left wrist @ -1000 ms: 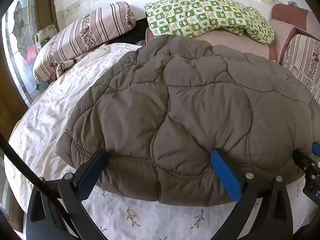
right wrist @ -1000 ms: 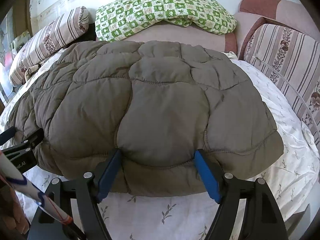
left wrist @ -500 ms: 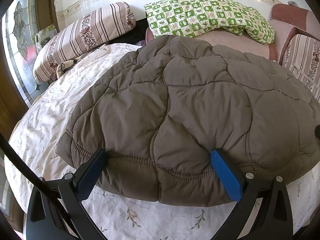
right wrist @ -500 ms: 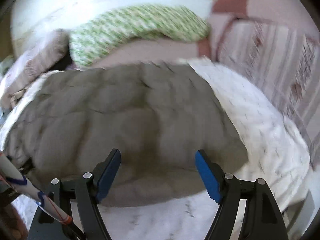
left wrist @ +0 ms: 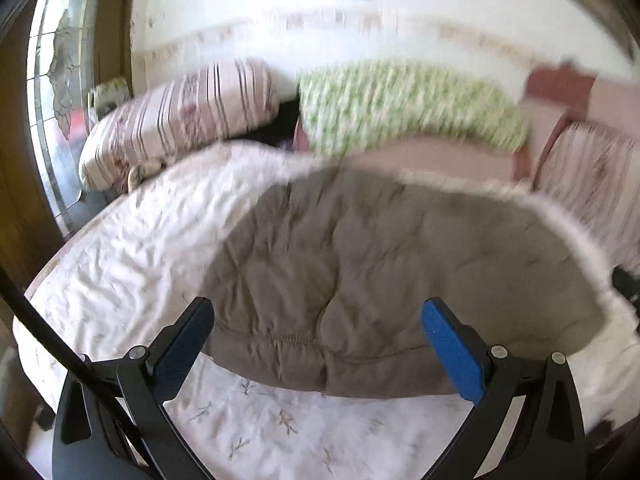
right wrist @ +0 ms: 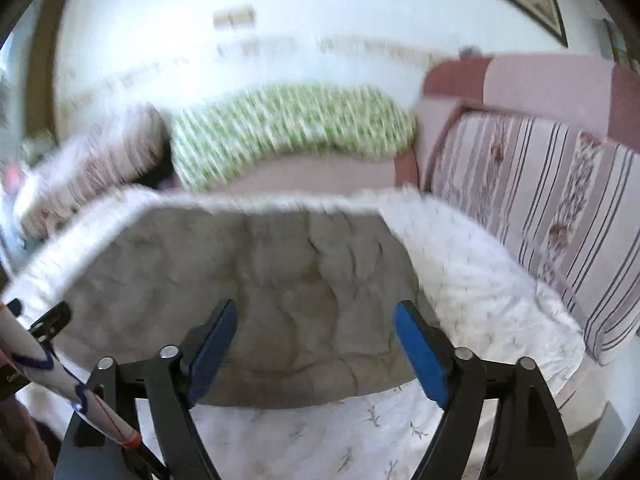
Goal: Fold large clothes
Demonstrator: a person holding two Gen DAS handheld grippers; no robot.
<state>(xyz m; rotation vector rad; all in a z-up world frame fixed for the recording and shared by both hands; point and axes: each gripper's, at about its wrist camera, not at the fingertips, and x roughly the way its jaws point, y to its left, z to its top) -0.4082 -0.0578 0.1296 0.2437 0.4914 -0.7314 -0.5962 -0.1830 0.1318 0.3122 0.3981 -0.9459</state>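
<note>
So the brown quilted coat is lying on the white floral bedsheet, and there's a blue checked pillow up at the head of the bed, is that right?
Not quite: the checked pillow is green and white, not blue. Both wrist views show it, though blurred. The rest holds: the brown quilted coat lies on the white floral bedsheet, and that pillow sits at the head of the bed.

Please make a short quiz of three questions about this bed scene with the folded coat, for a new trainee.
1. True or false: the brown quilted coat lies on the white floral bedsheet.
2. Which pillow is behind the coat, in the middle? A. green checked B. plain blue C. black
3. Fill in: the left gripper holds ____.

Key
1. True.
2. A, the green checked pillow.
3. Nothing; its jaws stand open and the pads do not press the coat. The right gripper is opening too, gripping nothing.
</note>
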